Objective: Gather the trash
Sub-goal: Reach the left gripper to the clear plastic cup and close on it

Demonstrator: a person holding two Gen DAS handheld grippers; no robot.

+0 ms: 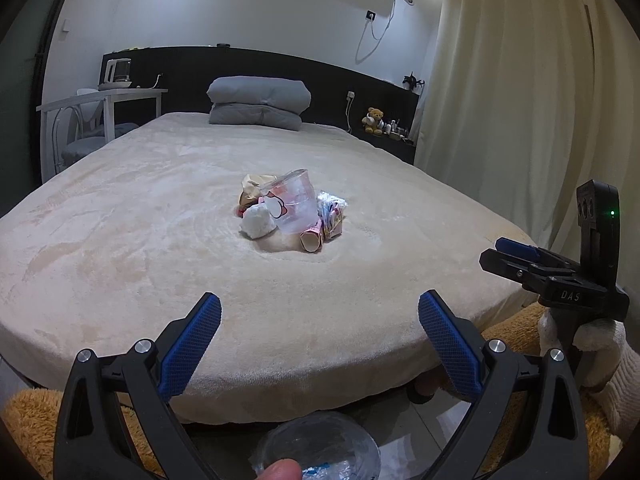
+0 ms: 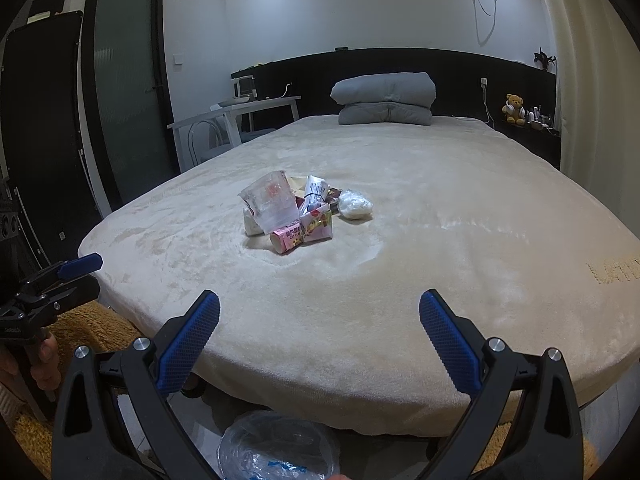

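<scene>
1. left wrist view: the left gripper (image 1: 320,306) hangs just off the foot of the wide bed with the cream plush cover (image 1: 160,208), its two blue-padded fingers (image 1: 192,344) spread wide and released, nothing between them.
2. dead ahead at 12 o'clock, well apart from the fingers, the small heap of trash (image 1: 292,210) sits in the middle of the bed: a clear crinkled plastic cup (image 1: 294,204) tilted on top, a white crumpled tissue ball (image 1: 258,222) touching it at 9 o'clock, a pink rolled paper carton (image 1: 312,240) at 5 o'clock, shiny snack wrappers (image 1: 332,212) at 3 o'clock.
3. at 3 o'clock in this view the right gripper (image 1: 516,250) shows side-on over the bed's edge; its fingers overlap from here, so i cannot tell from this view how it stands.
4. at 6 o'clock, below the fingers, a clear round plastic-lined bin (image 1: 320,448) rests on the floor, and a fingertip (image 1: 280,472) pokes in at the bottom edge.
5. a folded grey quilt (image 1: 258,102) lies at the head of the bed.
6. right wrist view: the right gripper (image 2: 320,306) is released too, blue pads far apart and empty, above the bed's near edge.
7. the trash heap (image 2: 298,212) lies at 11 o'clock from it, well apart, the plastic cup (image 2: 268,204) on the heap's left side, the tissue ball (image 2: 354,204) on its right.
8. the left gripper (image 2: 76,266) shows at 9 o'clock, held by a hand (image 2: 40,360).
</scene>
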